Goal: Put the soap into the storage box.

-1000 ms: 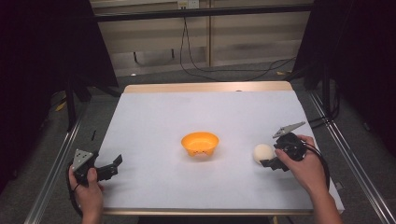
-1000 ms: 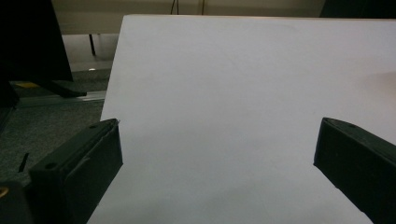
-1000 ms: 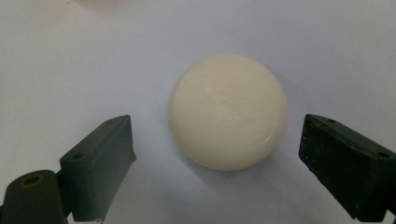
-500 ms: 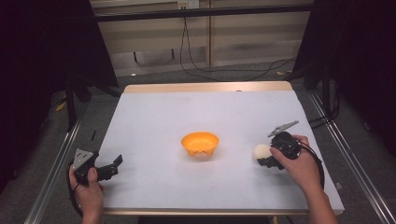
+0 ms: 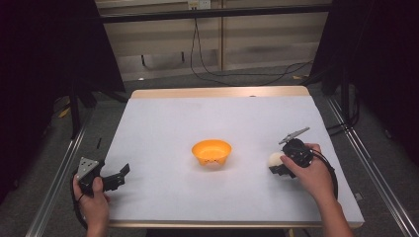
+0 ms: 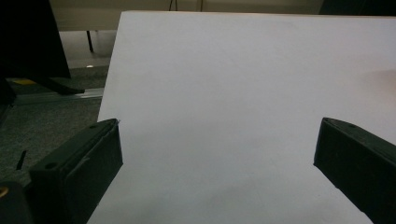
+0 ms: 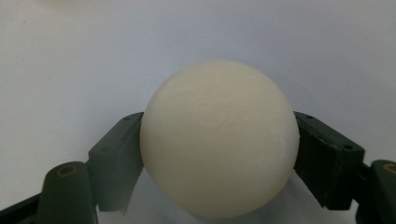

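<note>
— So, has the right gripper [image 5: 277,166] got that white ball [image 7: 218,137]?
— Yes, its jaws have just closed on it, lower right of the white table [image 5: 163,123].
— And the left gripper [image 5: 121,175]?
— Gaping, lower left, holding nothing.

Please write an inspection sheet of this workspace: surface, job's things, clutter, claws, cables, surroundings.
Surface: white table, wooden edge at the far side.
Job's things: cream ball on the table's right side, between the right claw's jaws; orange bowl near the middle, upright, with a little something inside that is too small to tell.
Clutter: nothing seen.
Claws: right claw has just been closing and its pads press both sides of the ball; left claw open over bare table at the near left corner.
Cables: black cables on the floor behind the table; one trails from the right claw.
Surroundings: grey floor, metal rails along both sides, dark stands.
</note>
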Demonstrator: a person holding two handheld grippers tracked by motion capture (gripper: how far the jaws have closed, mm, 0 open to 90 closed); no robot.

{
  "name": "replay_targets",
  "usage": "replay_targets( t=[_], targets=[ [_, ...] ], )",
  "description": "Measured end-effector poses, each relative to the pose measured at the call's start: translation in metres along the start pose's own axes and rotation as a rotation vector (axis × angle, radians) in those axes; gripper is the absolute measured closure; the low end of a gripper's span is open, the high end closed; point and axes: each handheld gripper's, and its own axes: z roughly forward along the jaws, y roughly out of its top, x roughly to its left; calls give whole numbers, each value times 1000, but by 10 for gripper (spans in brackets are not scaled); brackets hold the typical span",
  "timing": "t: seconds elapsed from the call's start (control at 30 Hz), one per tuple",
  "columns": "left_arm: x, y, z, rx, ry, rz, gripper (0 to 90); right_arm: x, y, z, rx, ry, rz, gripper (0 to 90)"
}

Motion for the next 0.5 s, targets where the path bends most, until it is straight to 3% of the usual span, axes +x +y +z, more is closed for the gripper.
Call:
replay_targets(
  t=[0.5],
  targets=[
    [0, 0, 0, 3, 2, 5, 10, 0, -1, 2, 13, -1, 5, 234]
  ],
)
